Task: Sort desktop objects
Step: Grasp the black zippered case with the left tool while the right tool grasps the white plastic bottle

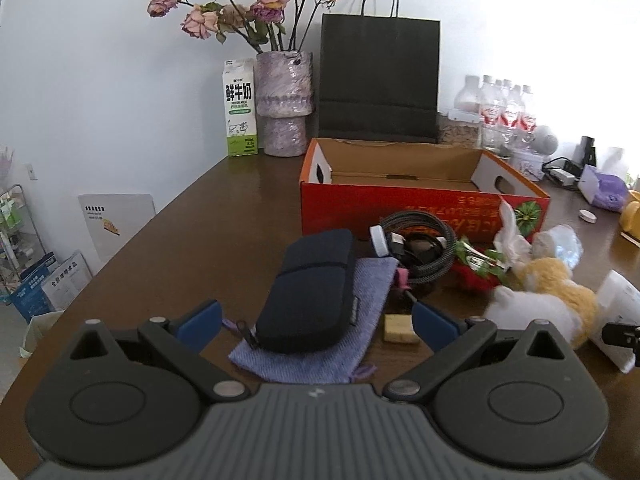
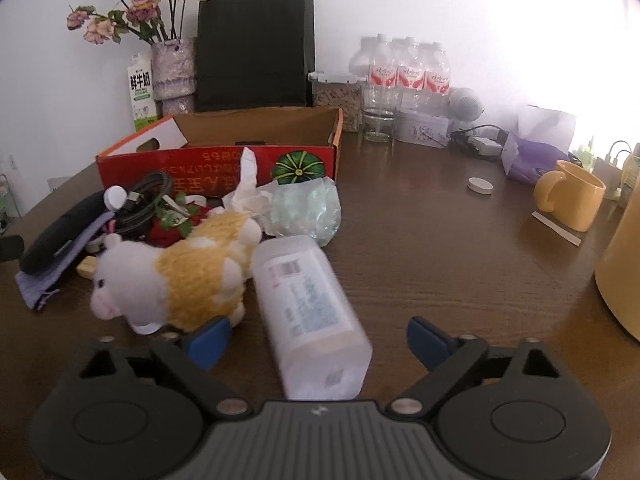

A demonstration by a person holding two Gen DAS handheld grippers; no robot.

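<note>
My left gripper (image 1: 318, 322) is open, its blue fingers on either side of a black zip case (image 1: 308, 290) that lies on a purple cloth pouch (image 1: 316, 344). My right gripper (image 2: 318, 338) is open around the near end of a clear plastic bottle (image 2: 310, 312) lying on its side. A white and yellow plush toy (image 2: 176, 272) lies just left of the bottle; it also shows in the left wrist view (image 1: 544, 296). Behind are a coiled cable (image 1: 420, 248), crumpled tissue (image 2: 250, 192) and a crushed plastic bag (image 2: 308, 208). An open red cardboard box (image 1: 420, 204) stands behind the pile.
A milk carton (image 1: 240, 110), a flower vase (image 1: 284, 104) and a black paper bag (image 1: 378, 80) stand at the back wall. Water bottles (image 2: 404, 76), a tin (image 2: 422, 128), a tissue pack (image 2: 532, 156), a yellow mug (image 2: 572, 196) and a white cap (image 2: 480, 186) occupy the right side.
</note>
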